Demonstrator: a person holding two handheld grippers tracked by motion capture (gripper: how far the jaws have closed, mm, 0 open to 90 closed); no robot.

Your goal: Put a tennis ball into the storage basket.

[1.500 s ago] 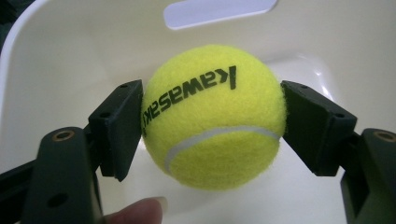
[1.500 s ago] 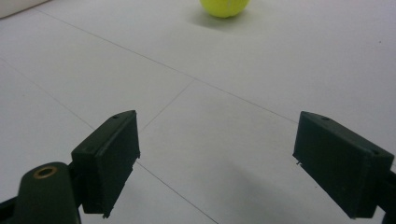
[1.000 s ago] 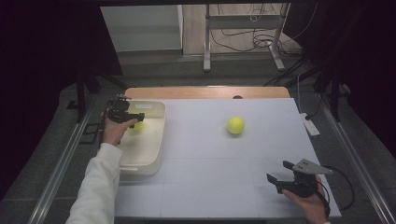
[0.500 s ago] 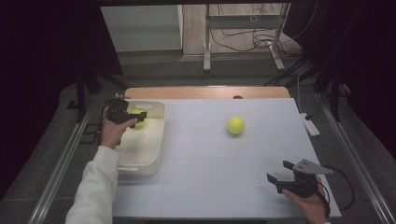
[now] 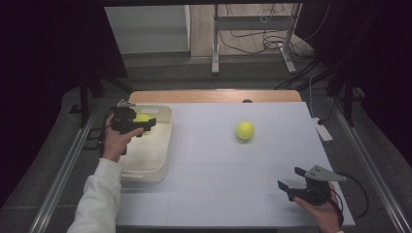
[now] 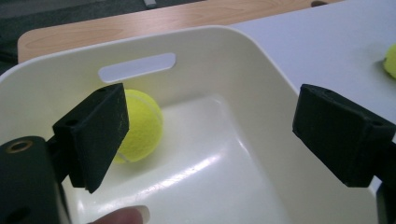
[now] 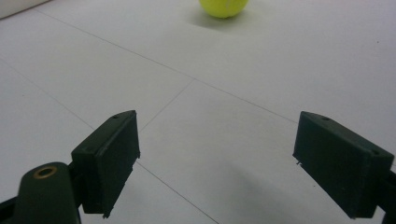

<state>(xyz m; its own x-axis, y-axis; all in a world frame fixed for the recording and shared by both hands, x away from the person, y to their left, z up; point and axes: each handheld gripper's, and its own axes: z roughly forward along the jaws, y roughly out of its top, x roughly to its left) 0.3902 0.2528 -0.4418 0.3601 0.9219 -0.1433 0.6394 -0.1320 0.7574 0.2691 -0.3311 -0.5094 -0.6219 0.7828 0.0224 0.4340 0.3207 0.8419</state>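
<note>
Overhead, both spread claws (image 5: 145, 127) (image 5: 290, 180) hover empty above a white tabletop (image 5: 233, 170) in a dark room.

Left gripper (image 5: 145, 127) held in the left hand (image 5: 115, 141) near the tabletop's far left corner, white-sleeved forearm reaching in from the near edge; jaws wide apart, nothing between them, having just narrowed slightly. Right gripper (image 5: 286, 180) held low at the near right corner, jaws wide apart, empty.

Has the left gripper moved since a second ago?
Yes: the left gripper has drifted towards the far end of the cream plastic bin, jaws apart.
</note>
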